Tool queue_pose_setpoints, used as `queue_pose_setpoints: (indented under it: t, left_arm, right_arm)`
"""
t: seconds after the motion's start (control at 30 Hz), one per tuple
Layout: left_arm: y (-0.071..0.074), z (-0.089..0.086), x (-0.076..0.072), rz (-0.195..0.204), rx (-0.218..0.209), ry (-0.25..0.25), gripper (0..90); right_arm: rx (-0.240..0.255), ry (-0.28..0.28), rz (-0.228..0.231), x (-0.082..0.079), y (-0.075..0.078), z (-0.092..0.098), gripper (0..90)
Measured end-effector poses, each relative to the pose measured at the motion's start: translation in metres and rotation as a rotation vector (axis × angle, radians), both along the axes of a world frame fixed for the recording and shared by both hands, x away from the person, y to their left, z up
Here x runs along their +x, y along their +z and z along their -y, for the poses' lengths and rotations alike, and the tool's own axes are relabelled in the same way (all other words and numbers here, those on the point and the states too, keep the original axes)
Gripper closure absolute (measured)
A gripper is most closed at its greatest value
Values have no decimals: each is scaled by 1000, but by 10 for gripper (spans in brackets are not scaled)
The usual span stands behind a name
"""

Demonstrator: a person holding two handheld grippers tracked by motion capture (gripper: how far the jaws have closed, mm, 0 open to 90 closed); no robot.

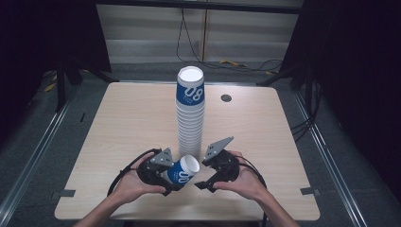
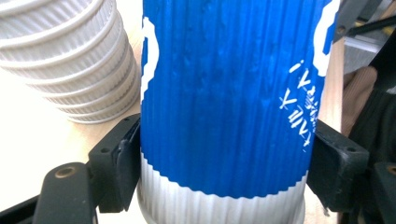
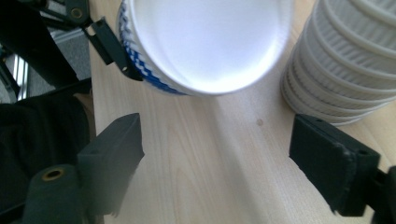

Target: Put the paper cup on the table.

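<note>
A blue-and-white ribbed paper cup (image 1: 182, 172) lies tilted just above the table's near edge, its white mouth facing up and right. My left gripper (image 1: 170, 181) is shut on it; in the left gripper view both pads press the cup (image 2: 224, 93) near its white base. My right gripper (image 1: 202, 174) stands open just right of the cup's mouth. In the right gripper view its jaws (image 3: 219, 154) have bare table between them, and the cup's rim (image 3: 205, 42) lies ahead. A tall stack of the same cups (image 1: 190, 111) stands mid-table behind both grippers.
The light wooden table (image 1: 118, 123) has a round cable hole (image 1: 226, 98) at the back right. The stack's base (image 3: 345, 60) sits close to the right gripper's right jaw. Cables lie on the floor behind the table, and dark stands flank it.
</note>
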State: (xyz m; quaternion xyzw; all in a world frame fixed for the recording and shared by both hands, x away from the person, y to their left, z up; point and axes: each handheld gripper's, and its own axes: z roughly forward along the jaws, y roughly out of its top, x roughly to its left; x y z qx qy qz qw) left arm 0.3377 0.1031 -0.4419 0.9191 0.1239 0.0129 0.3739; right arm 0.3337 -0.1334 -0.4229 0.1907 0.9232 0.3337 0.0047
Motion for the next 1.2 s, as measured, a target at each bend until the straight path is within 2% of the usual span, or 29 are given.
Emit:
queue_pose_setpoints:
  t: [0.1, 0.3, 0.37, 0.43, 0.5, 0.6, 0.8, 0.83, 0.97, 1.0, 1.03, 1.2]
  left_arm:
    - [0, 4, 0, 9, 26, -25, 226]
    - [-5, 11, 0, 2, 91, -63, 226]
    - [-6, 13, 0, 5, 124, -79, 226]
    - [-6, 15, -1, 13, 132, -86, 226]
    - [-4, 17, -1, 19, 114, -87, 226]
    - [-3, 20, -2, 29, 129, -101, 227]
    - [-3, 22, -5, 24, 160, -130, 226]
    - [-3, 22, -6, 27, 153, -125, 226]
    - [-5, 24, -8, 37, 189, -142, 227]
    - [-6, 25, -8, 37, 199, -149, 227]
    - [-6, 25, -9, 40, 205, -152, 227]
    - [-8, 29, -14, 39, 205, -165, 227]
  right_arm:
    - [-11, 18, 3, 0, 2, -3, 235]
    - [-42, 42, -16, -1, 2, -7, 211]
    - [-55, 40, -19, -1, 1, -7, 207]
    - [-55, 46, -26, -1, 1, -7, 207]
    - [-56, 58, -25, 0, 1, -7, 207]
    - [-85, 74, -33, -1, 1, -9, 161]
    - [-113, 115, -33, 1, 3, -14, 180]
    - [-111, 111, -35, 1, 2, -14, 180]
    - [-115, 125, -47, 2, 0, -18, 202]
    - [-111, 136, -38, 3, -1, -19, 204]
    - [-106, 136, -50, 3, -2, -20, 208]
    - [-97, 157, -69, 1, -3, -23, 216]
